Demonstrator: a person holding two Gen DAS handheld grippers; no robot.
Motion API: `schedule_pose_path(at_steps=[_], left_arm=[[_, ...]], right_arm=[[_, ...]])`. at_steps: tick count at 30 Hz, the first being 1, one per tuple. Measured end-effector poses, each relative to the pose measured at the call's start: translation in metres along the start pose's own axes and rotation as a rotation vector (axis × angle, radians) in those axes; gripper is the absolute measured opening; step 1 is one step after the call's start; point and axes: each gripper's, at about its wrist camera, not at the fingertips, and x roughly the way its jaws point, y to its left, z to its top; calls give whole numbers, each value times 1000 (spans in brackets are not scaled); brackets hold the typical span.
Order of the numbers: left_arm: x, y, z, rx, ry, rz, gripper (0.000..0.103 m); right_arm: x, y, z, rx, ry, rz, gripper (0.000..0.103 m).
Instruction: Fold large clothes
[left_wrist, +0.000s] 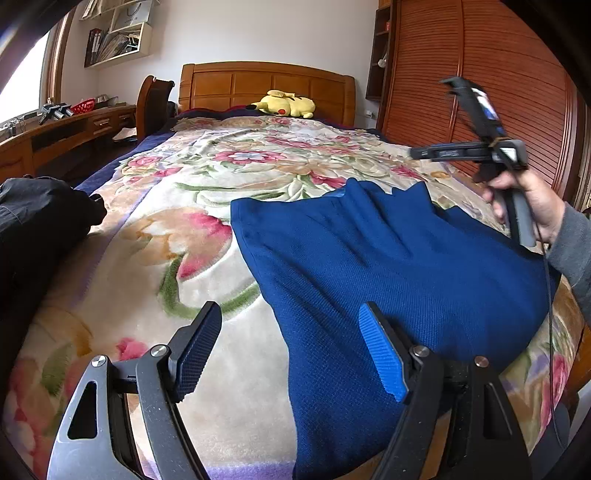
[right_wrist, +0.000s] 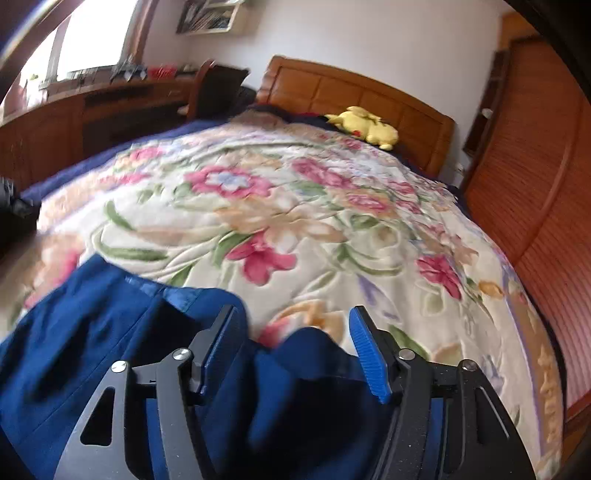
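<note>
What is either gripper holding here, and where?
Nothing: the left gripper and right gripper stand open above the blue garment.

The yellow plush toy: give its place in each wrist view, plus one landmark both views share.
Left wrist view: yellow plush toy lies top centre, at the head of the bed.
Right wrist view: it lies upper right of centre, beyond the floral blanket.
Shared landmark: the wooden headboard right behind the toy.
</note>
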Motion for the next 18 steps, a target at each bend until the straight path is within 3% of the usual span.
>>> schedule_pose_path(at_steps=[4, 8, 13, 18], left_arm=[[0, 0, 0, 0, -2, 1, 78], [0, 0, 0, 1, -2, 3, 78], [-1, -1, 0, 9, -1, 14, 78], [-1, -3, 0, 11, 1, 19, 78]], right_arm=[[-3, -35, -19, -18, 49, -89, 65], [16, -76, -47, 52, 154, -134, 65], [43, -112, -82, 146, 260, -152, 65], [65, -136, -92, 238, 315, -98, 65]])
